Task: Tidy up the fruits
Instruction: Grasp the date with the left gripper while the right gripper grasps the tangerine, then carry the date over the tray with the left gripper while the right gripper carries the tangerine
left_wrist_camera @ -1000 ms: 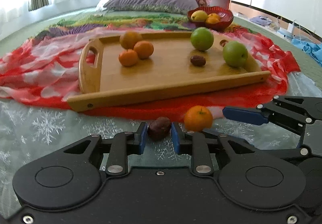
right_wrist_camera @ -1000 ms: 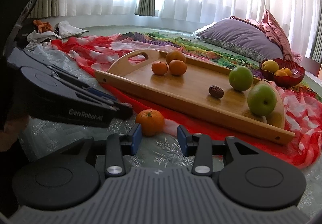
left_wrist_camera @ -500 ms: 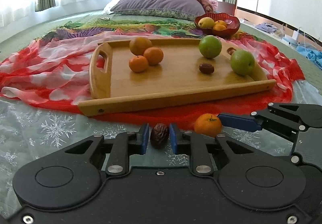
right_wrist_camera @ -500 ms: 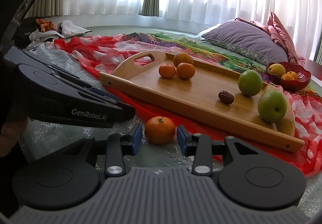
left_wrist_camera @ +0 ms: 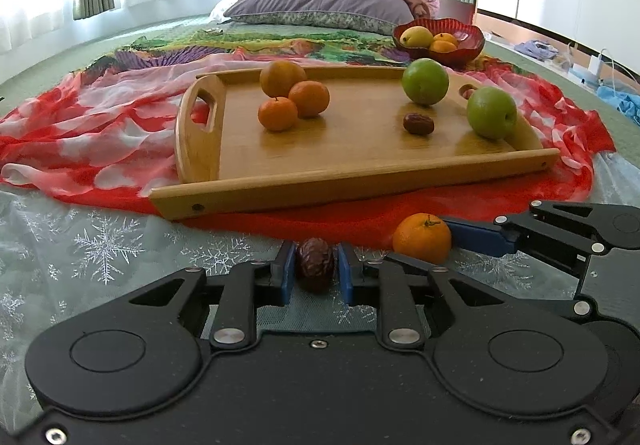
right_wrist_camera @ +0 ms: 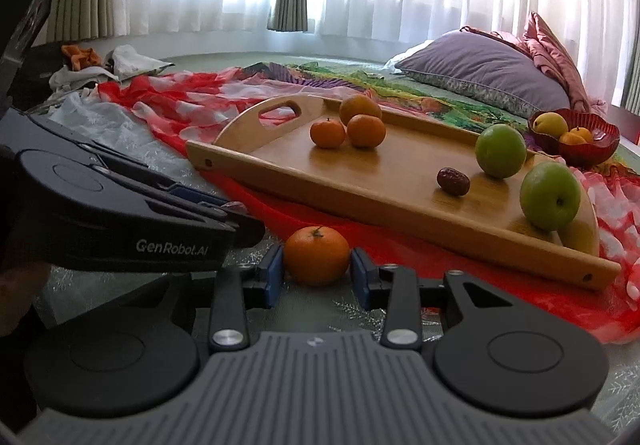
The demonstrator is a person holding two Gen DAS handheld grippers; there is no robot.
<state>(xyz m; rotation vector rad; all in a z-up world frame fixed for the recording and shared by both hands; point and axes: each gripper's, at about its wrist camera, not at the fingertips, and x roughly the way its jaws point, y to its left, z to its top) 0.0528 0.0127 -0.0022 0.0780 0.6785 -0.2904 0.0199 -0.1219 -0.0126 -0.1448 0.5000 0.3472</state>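
While the left tongs (left_wrist_camera: 316, 274) are clenched on a wrinkled brown date (left_wrist_camera: 315, 262) that sits on the snowflake-patterned cloth (left_wrist_camera: 104, 245), the right tongs (right_wrist_camera: 318, 277) have just been closing around a loose orange (right_wrist_camera: 317, 255); their blue pads look to be touching its sides, though whether they press on it I cannot tell. Both fruits lie on the bed just in front of the near long edge of the wooden tray (left_wrist_camera: 352, 189), which rests on a red-and-white scarf (left_wrist_camera: 80, 133). On the tray, three oranges (left_wrist_camera: 294, 93) are bunched near the end with the cut-out handle. Two green apples (left_wrist_camera: 491, 112) stand toward the opposite end, with a second date (left_wrist_camera: 418, 123) between them and slightly nearer the front edge. Beyond the tray's far corner sits a red bowl (left_wrist_camera: 468, 45) holding yellow and orange fruit, and a purple pillow (left_wrist_camera: 320, 1) lies at the head of the bed.
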